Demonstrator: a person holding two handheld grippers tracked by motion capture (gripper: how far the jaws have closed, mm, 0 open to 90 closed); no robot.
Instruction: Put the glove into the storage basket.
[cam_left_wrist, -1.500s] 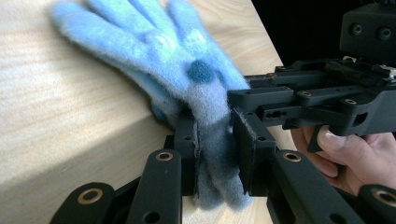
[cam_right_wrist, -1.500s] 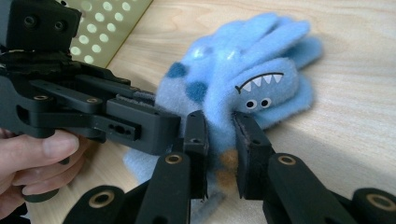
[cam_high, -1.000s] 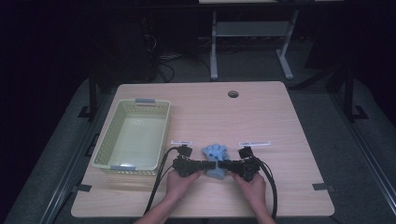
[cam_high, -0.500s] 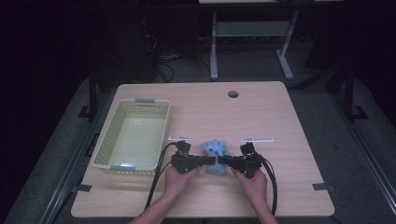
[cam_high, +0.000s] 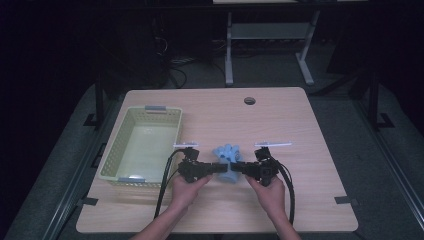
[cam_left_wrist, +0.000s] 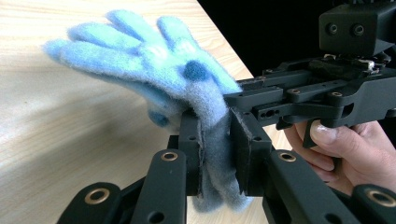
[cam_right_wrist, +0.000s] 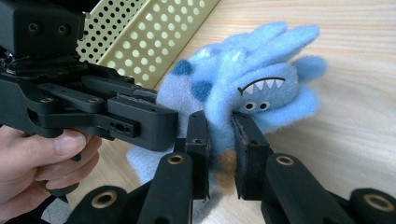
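Left gripper (cam_high: 218, 169): clamped on the glove (cam_high: 227, 155) cuff.
Right gripper (cam_high: 238, 169): clamped on the opposite edge.
Change: both grippers have risen; the glove hangs between them, off the table (cam_high: 300, 125).
Implication: ready for transfer to the basket (cam_high: 112, 156).

Glove (cam_high: 227, 152) right of basket (cam_high: 112, 160)

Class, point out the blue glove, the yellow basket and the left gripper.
blue glove (cam_left_wrist: 154, 60), left gripper view, on its palm.
yellow basket (cam_high: 114, 155), high view, on its left wall.
left gripper (cam_high: 223, 169), high view, between its fingertips.
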